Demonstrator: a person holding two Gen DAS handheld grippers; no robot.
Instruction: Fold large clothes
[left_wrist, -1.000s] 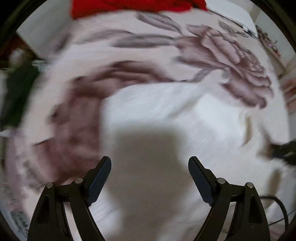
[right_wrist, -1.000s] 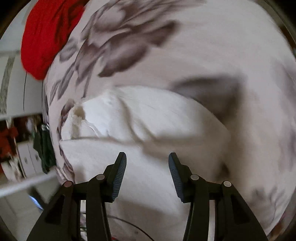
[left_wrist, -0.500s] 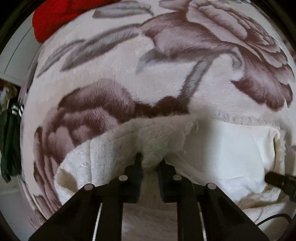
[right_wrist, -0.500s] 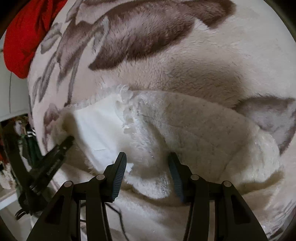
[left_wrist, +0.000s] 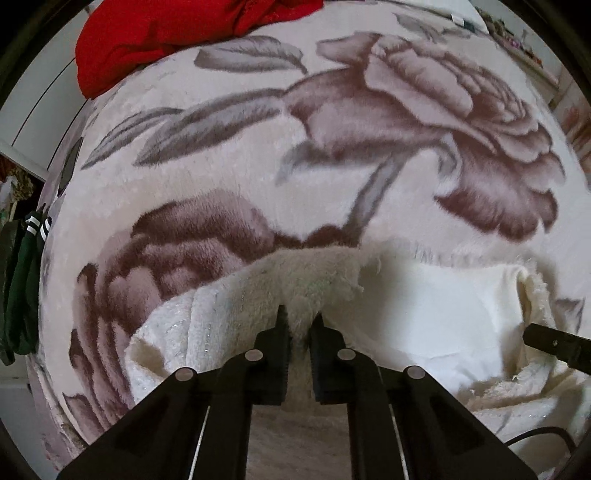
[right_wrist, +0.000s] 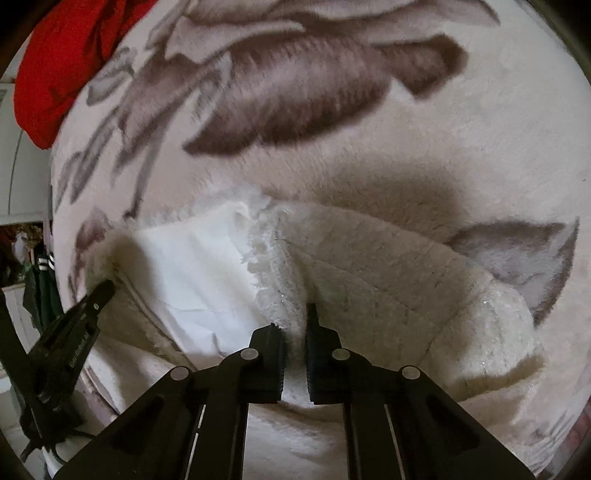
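A cream fleece garment (left_wrist: 236, 306) with a smooth white lining (left_wrist: 436, 317) lies on the floral blanket. My left gripper (left_wrist: 300, 325) is shut on a pinch of the fleece at the garment's left front edge. My right gripper (right_wrist: 295, 325) is shut on the fleece (right_wrist: 388, 291) at the right front edge, beside the white lining (right_wrist: 192, 280). Each gripper shows in the other's view: the right one at the far right (left_wrist: 554, 347), the left one at the lower left (right_wrist: 70, 332).
The plush blanket with large mauve roses (left_wrist: 424, 110) covers the bed under the garment. A red garment (left_wrist: 166, 33) lies bunched at the far end and shows in the right wrist view (right_wrist: 55, 66). Dark green clothes (left_wrist: 18, 288) hang past the bed's left edge.
Both grippers came down to the cream garment. The left one shut on the fleece half a second ago; the right one has since shut on it too.
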